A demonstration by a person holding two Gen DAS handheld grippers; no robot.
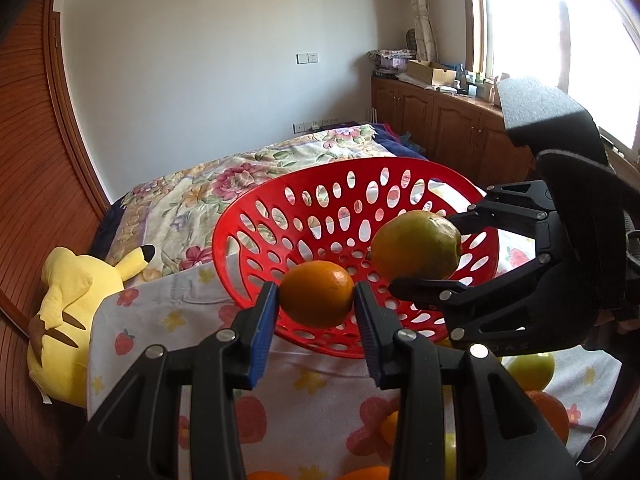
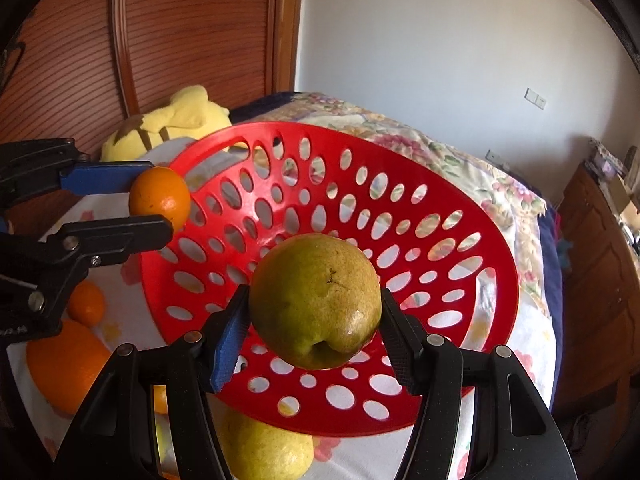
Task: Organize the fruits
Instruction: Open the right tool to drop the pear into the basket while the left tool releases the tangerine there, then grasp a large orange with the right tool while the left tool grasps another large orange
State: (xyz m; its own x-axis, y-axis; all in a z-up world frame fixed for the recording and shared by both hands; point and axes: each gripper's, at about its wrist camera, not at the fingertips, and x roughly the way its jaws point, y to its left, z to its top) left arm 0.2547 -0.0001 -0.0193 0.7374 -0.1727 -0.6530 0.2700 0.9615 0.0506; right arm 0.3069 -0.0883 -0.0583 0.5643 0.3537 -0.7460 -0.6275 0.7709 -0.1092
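A red perforated basket (image 1: 304,216) (image 2: 460,184) stands empty on a fruit-print cloth on the bed. My left gripper (image 1: 316,296) is shut on an orange (image 1: 317,294), held above the basket's near rim; the orange also shows in the right wrist view (image 2: 160,196). My right gripper (image 2: 314,316) is shut on a green-yellow pear (image 2: 316,300), held over the basket's inside; this pear also shows in the left wrist view (image 1: 416,246). More oranges (image 2: 64,368) (image 1: 552,412) and a yellow pear (image 2: 268,452) lie on the cloth in front of the basket.
A yellow plush toy (image 1: 76,304) (image 2: 176,120) lies left of the basket against a wooden headboard (image 1: 36,184). A floral bedspread (image 1: 224,176) stretches behind. Wooden cabinets (image 1: 440,128) stand along the window wall at right.
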